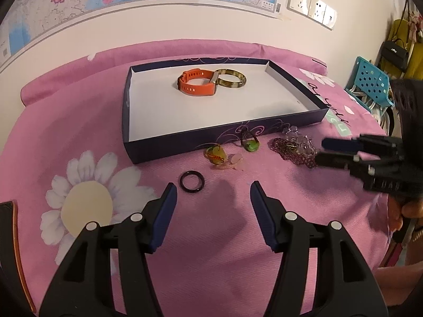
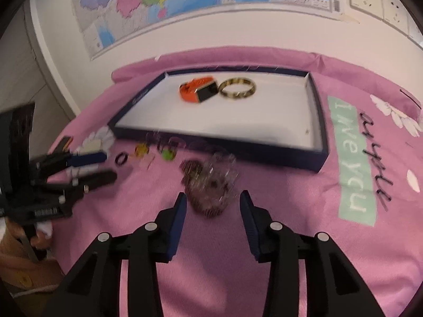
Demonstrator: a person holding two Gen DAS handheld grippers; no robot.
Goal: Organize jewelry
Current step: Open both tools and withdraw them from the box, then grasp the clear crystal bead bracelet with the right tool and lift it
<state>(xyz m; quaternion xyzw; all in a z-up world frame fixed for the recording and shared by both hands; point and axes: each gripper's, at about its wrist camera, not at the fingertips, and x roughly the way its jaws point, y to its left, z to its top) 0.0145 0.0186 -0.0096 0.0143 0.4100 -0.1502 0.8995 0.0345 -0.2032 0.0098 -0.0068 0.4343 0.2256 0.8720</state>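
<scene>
The left hand-held gripper (image 1: 212,189) is held open above the pink flowered bedspread (image 1: 216,237), nothing between its pads. Just ahead of its left fingertip a black ring (image 1: 192,181) is seen lying flat. Farther ahead, a yellow pendant (image 1: 216,155), a pale pink trinket (image 1: 232,165) and a green pendant (image 1: 249,145) are lined up before the near wall of the dark blue shallow cardboard box (image 1: 211,140).

The right hand-held gripper (image 2: 212,198) is likewise open; a blurred heap of purple chain and clear beads (image 2: 208,185) is seen just ahead of its fingertips, untouched.

Inside the box, an orange-strapped watch (image 1: 197,82) is seen beside a mottled olive bangle (image 1: 232,79), the two touching.
</scene>
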